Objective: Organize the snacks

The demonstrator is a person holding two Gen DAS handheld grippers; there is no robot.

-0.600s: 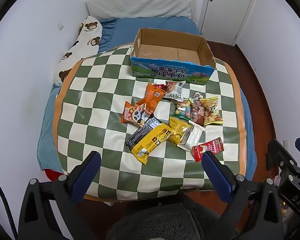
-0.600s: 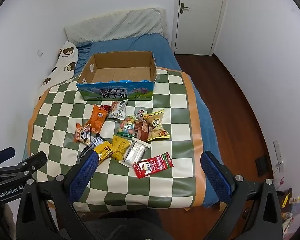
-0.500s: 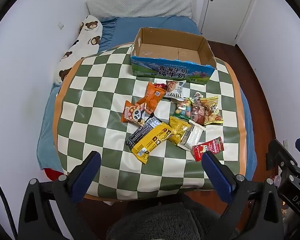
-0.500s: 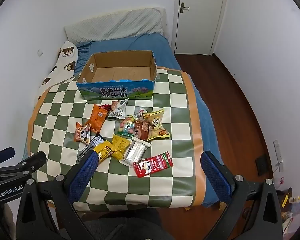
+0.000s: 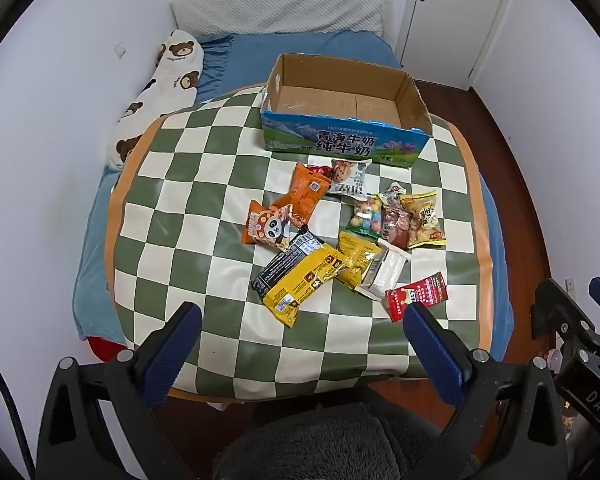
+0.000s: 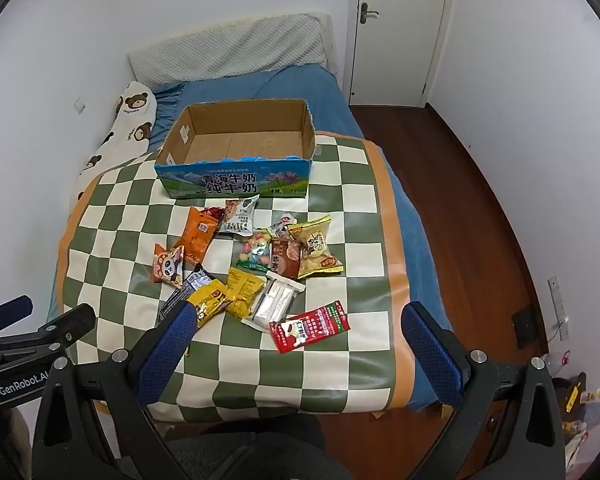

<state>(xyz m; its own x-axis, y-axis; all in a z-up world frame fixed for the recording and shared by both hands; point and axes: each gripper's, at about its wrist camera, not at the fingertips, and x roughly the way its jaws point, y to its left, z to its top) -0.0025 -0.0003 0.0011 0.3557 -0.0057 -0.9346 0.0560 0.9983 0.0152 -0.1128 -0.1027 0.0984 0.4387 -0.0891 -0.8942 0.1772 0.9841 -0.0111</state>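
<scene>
Several snack packets lie in a loose pile on a green-and-white checkered mat [image 5: 188, 208] [image 6: 112, 224]: a red packet [image 5: 416, 295] [image 6: 310, 325] nearest me, a long yellow one [image 5: 306, 284] [image 6: 210, 302], a white one [image 5: 384, 274] [image 6: 274, 303], an orange panda packet [image 5: 266, 228] [image 6: 168, 265]. An empty open cardboard milk box [image 5: 342, 142] [image 6: 236, 182] stands behind them. My left gripper [image 5: 300, 354] and my right gripper [image 6: 300, 354] are both open and empty, held above the mat's near edge.
The mat lies on a bed with a blue sheet [image 6: 268, 88]. A bear-print pillow [image 5: 160, 92] is at the left, a grey pillow [image 5: 276, 10] at the head. White walls close in at the left; a wooden floor [image 6: 472, 208] and a shut door [image 6: 396, 28] are at the right.
</scene>
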